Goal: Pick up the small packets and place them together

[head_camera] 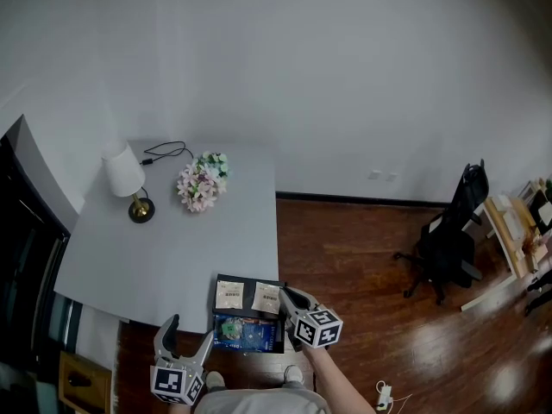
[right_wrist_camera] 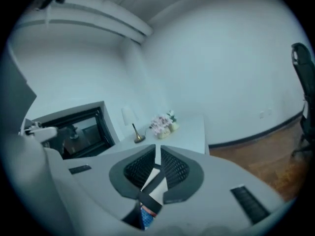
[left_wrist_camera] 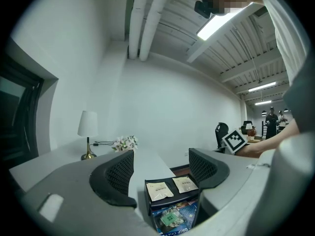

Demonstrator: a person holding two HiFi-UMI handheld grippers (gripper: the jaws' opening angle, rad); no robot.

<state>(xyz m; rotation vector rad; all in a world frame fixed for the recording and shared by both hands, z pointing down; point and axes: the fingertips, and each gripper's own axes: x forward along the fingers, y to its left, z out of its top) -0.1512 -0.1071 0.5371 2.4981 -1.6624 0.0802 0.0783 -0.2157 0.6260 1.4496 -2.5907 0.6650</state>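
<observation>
Two small pale packets lie side by side on a black tray (head_camera: 250, 283) at the table's near edge: one on the left (head_camera: 229, 295) and one on the right (head_camera: 266, 298). A blue printed box (head_camera: 246, 335) shows just under the tray. My right gripper (head_camera: 290, 298) sits at the right packet's edge, its jaws only slightly apart and pressing on nothing. In the right gripper view the gripper (right_wrist_camera: 156, 163) looks down on a packet (right_wrist_camera: 156, 193) through the slit. My left gripper (head_camera: 188, 335) hangs open below the table's edge. In the left gripper view this gripper (left_wrist_camera: 161, 168) frames both packets (left_wrist_camera: 159, 191) (left_wrist_camera: 185, 183).
The grey table (head_camera: 172, 248) carries a white lamp (head_camera: 127, 179) with a black cable (head_camera: 168, 151) and a bunch of flowers (head_camera: 203, 181) at its far end. A black office chair (head_camera: 453, 235) stands on the wooden floor to the right.
</observation>
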